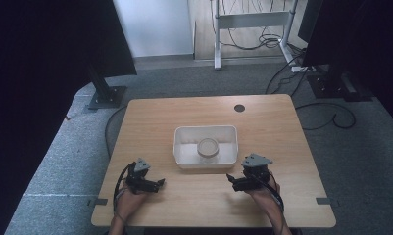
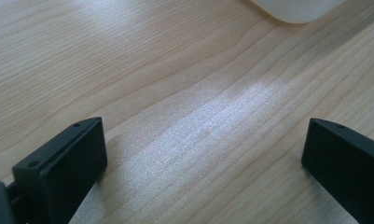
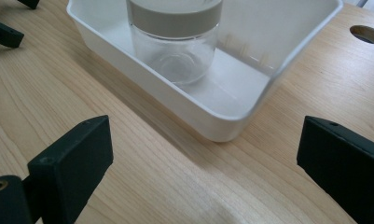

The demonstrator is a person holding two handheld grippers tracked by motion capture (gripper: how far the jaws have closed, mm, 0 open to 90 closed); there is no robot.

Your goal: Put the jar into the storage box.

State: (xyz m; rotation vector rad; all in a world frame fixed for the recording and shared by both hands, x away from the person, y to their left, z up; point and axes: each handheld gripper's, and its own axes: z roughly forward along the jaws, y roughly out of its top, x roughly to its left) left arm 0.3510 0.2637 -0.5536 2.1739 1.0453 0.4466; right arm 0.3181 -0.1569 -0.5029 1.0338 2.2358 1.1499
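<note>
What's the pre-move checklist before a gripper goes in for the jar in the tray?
1. Jar upright inside the white tray: ok.
2. Lid seated on jar: ok; whether it is tight, cannot tell.
3. Right gripper open, jaws wide apart and empty: ok.
4. Left gripper open and empty over bare table: ok.
5. Path from right gripper to jar: not ok for a straight push, the tray's near wall stands between; come from above.
6. Jar empty: looks so through the glass, ok.
</note>
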